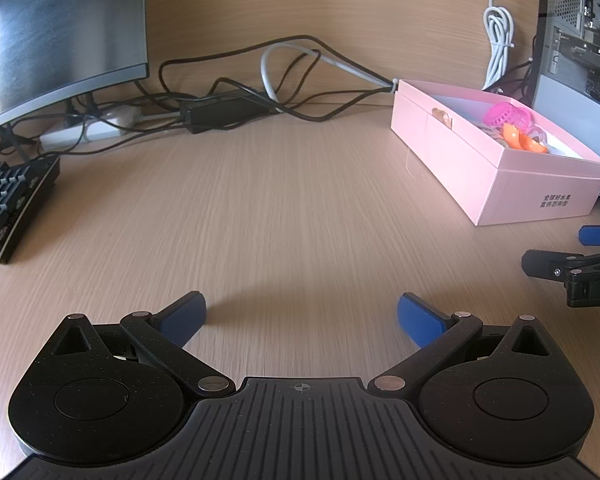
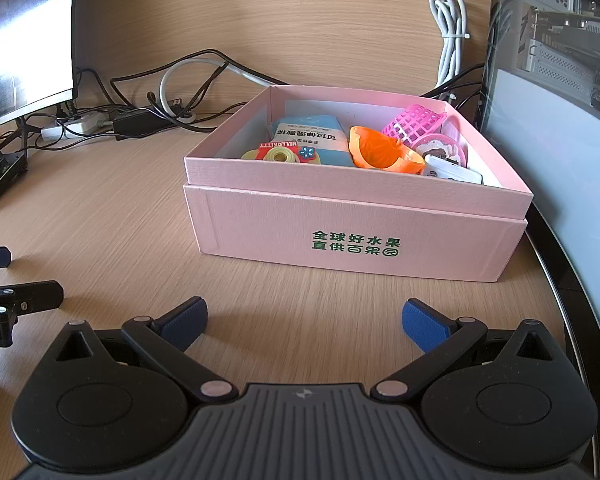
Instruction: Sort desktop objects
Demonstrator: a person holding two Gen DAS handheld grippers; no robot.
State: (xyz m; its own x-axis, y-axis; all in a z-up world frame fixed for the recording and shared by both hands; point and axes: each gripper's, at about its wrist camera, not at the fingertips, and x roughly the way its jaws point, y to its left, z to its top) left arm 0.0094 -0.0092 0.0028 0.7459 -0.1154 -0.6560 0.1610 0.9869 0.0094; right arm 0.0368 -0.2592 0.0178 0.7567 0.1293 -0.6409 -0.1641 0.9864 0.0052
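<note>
While both tongs (image 1: 301,316) (image 2: 305,322) gape empty, the pink box (image 2: 352,236) sits beyond them.

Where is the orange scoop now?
In the right wrist view, the orange scoop lies inside the pink box, right of centre, just beside the pink basket.

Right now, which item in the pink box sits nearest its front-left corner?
The yellow-and-red Hello Kitty piece, against the front wall of the pink box. The orange scoop and pink basket lie further right.
</note>
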